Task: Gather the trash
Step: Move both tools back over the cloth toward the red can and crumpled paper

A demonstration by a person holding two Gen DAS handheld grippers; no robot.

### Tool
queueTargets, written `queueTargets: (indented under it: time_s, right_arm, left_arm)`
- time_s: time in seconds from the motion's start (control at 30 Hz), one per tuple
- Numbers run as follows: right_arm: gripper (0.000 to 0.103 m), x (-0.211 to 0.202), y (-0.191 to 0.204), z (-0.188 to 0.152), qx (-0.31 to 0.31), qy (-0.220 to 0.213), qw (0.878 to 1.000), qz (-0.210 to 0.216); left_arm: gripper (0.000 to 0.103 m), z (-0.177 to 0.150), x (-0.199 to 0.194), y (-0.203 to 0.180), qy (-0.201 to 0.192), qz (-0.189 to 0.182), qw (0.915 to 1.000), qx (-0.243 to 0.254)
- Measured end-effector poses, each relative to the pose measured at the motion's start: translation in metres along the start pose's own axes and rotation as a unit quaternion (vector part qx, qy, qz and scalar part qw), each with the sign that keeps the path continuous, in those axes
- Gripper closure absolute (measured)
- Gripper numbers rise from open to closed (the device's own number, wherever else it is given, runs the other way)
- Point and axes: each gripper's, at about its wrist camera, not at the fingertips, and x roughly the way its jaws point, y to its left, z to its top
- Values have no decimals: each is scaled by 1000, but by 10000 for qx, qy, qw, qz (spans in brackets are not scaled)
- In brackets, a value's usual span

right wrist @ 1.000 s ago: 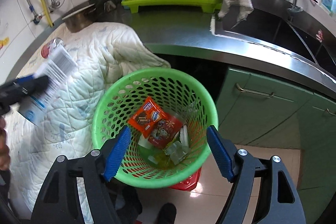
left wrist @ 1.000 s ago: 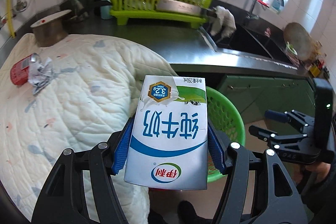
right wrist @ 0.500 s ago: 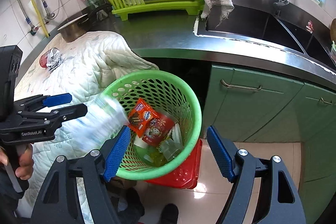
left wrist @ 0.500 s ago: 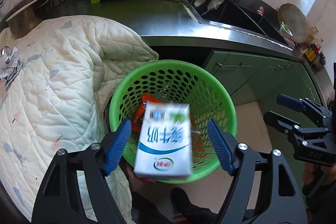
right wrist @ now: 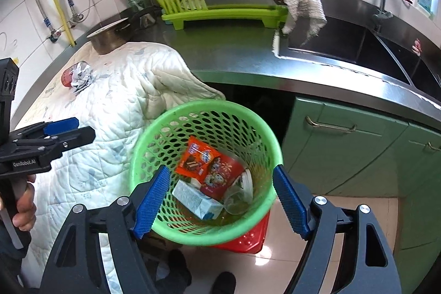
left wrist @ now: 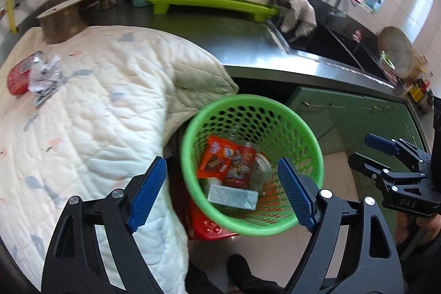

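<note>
Carton (left wrist: 233,196) — lying flat in the green basket (left wrist: 317,153) beside the orange wrappers (left wrist: 217,160), where trash collects — while both grippers, left (left wrist: 223,192) and right (right wrist: 220,200), hover above the basket, jaws spread, empty.

Your left gripper (left wrist: 222,193) and right gripper (right wrist: 220,204) share black frames, silver screws and ribbed blue pads (left wrist: 147,193); white "GenRobot.AI" lettering marks the left.
</note>
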Motion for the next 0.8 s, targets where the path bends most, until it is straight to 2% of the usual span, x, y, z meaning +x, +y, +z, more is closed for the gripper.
queueTargets:
  time_s: [0.4,0.73,0.8]
  right_arm:
    - [28,24,56,38,-619,-11,9972,420]
    - [28,59,133,80,-1270,7,9870,983]
    - [25,66,152,87,-1429,14,9832,1133]
  left_arm:
    - [19,0,-35,69,-288,550,9963,-599]
    - [18,-11,-66,153,-468,1167,9831,-1331]
    - [17,-14,-72,168,-496,1272,9797,-1467]
